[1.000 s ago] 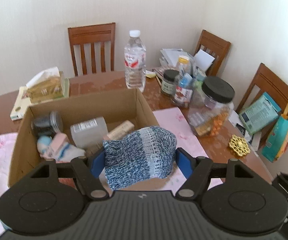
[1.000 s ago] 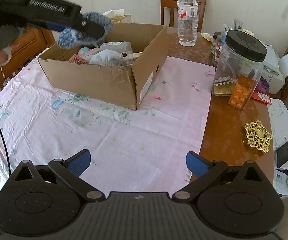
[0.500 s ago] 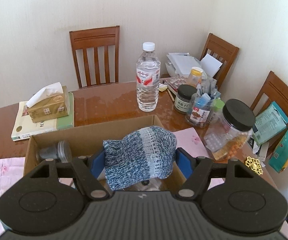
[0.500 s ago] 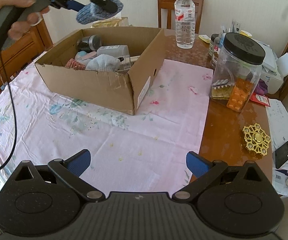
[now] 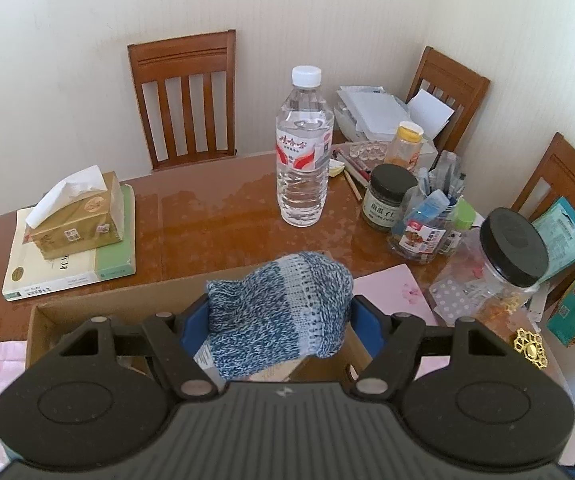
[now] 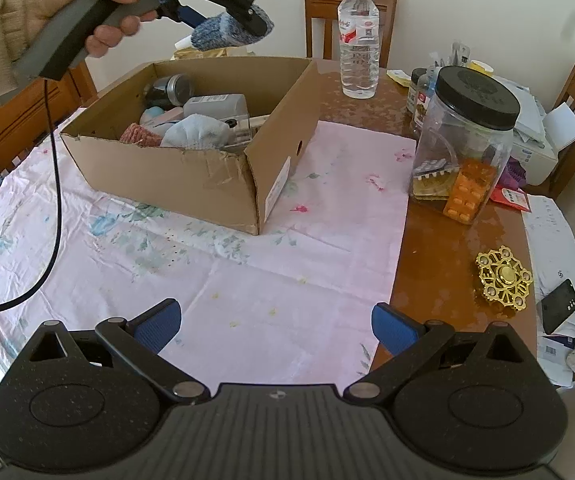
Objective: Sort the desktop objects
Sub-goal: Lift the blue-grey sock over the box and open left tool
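Observation:
My left gripper [image 5: 277, 316] is shut on a blue-and-white knitted sock [image 5: 283, 312], held in the air above the far side of the open cardboard box [image 6: 207, 184]. From the right wrist view the same sock [image 6: 223, 34] hangs well above the box's back wall, with a person's hand [image 6: 87, 12] on the gripper handle. Inside the box lie a pale blue sock [image 6: 197, 132], a pink knitted item [image 6: 139, 136], a clear case [image 6: 215, 106] and a dark jar [image 6: 169, 88]. My right gripper [image 6: 275, 322] stands open over the pink cloth [image 6: 247, 280], holding nothing.
A water bottle [image 5: 303, 152], a tissue box [image 5: 79, 216] on a book, small jars [image 5: 387, 196] and a large black-lidded jar [image 6: 467, 136] stand on the brown table. A gold spinner [image 6: 503, 278] lies right of the cloth. Chairs surround the table.
My left gripper has risen and tilted up with the sock, so the box has dropped low in its view. The right gripper has stayed put and open.

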Action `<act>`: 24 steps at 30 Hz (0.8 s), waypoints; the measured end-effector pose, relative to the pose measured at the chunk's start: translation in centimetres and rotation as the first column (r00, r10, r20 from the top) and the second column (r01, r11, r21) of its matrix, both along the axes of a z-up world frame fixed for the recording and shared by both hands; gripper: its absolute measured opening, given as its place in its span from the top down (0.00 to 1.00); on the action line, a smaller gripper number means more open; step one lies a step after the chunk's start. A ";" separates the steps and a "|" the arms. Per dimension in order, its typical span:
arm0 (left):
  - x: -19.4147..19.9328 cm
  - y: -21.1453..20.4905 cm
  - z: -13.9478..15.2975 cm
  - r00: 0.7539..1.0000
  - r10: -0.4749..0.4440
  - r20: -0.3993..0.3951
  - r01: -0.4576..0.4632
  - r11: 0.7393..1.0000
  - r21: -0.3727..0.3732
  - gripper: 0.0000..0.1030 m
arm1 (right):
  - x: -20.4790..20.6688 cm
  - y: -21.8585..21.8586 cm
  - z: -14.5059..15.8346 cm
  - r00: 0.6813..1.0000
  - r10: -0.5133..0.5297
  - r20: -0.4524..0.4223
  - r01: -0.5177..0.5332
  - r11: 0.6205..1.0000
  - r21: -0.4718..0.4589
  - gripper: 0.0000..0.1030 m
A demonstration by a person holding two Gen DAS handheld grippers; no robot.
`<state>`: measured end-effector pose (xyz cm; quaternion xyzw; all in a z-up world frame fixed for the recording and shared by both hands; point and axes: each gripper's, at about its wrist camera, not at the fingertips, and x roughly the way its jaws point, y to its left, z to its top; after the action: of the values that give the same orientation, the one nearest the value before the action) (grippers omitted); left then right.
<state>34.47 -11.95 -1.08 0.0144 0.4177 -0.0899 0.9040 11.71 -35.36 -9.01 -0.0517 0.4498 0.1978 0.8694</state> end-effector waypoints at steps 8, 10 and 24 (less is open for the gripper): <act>2.3 -0.1 -1.1 1.000 0.014 -0.018 -0.014 1.000 0.013 0.23 | 0.3 -0.4 -0.1 1.000 -0.028 -0.003 0.028 1.000 -0.006 0.00; 2.7 -0.2 -1.2 1.000 0.017 -0.020 -0.016 1.000 0.013 0.16 | 0.4 -0.5 -0.1 0.999 -0.035 -0.006 0.035 0.999 -0.003 0.00; 2.6 -0.1 -1.1 1.000 0.009 -0.030 -0.007 0.998 0.060 0.12 | 0.4 -0.5 0.0 0.999 -0.041 -0.005 0.041 0.999 0.000 0.00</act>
<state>37.05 -12.05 -2.15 0.0383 0.4339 -0.0742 0.8971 12.15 -35.85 -9.00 -0.0420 0.4528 0.1798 0.8723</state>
